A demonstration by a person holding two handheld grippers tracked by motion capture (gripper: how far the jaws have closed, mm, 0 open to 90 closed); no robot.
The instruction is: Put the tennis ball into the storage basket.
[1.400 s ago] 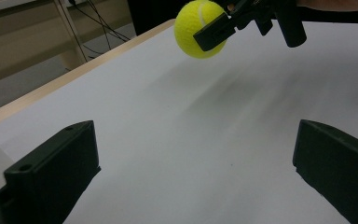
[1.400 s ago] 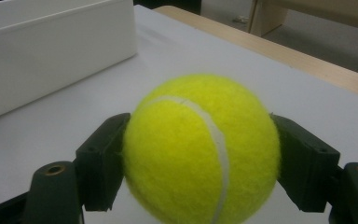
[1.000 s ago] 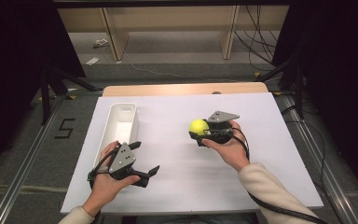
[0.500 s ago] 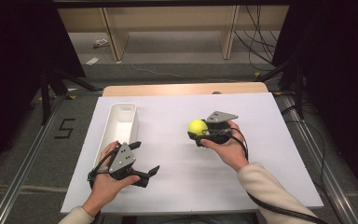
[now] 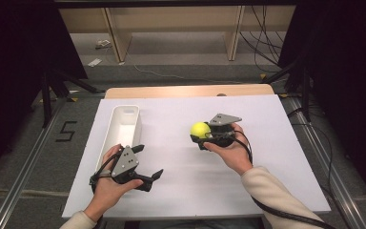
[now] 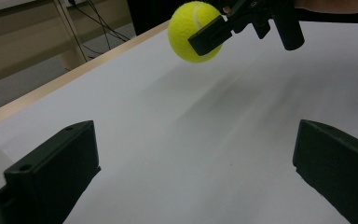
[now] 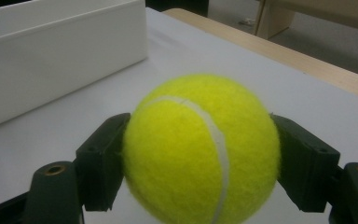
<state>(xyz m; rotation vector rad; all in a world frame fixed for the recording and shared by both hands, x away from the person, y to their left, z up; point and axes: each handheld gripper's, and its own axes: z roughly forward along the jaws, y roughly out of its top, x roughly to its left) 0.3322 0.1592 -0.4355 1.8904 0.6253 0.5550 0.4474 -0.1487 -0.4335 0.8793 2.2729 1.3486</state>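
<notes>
The white worktop (image 5: 267, 181) has wide bare stretches: its near half lies open between the two hands, and its right side is bare out to the edge. Along the far edge a strip of bare wood shows. A long white bin (image 5: 122, 128) lies lengthwise by the left edge, its open top facing up.

The right gripper (image 5: 201, 135) sits near the middle of the worktop, pointing left toward the bin. Its fingers (image 7: 103, 161) press on both sides of a yellow tennis ball (image 5: 200, 130), clamped tight around it. In the left gripper view the ball (image 6: 192, 31) hangs above the surface with a soft shadow under it, so it is held off the worktop, well apart from the bin.

The left gripper (image 5: 148, 161) rests low at the near left, just beside the bin's near end. Its fingers (image 6: 56, 172) stand wide apart with only bare worktop between them, gripping nothing.
</notes>
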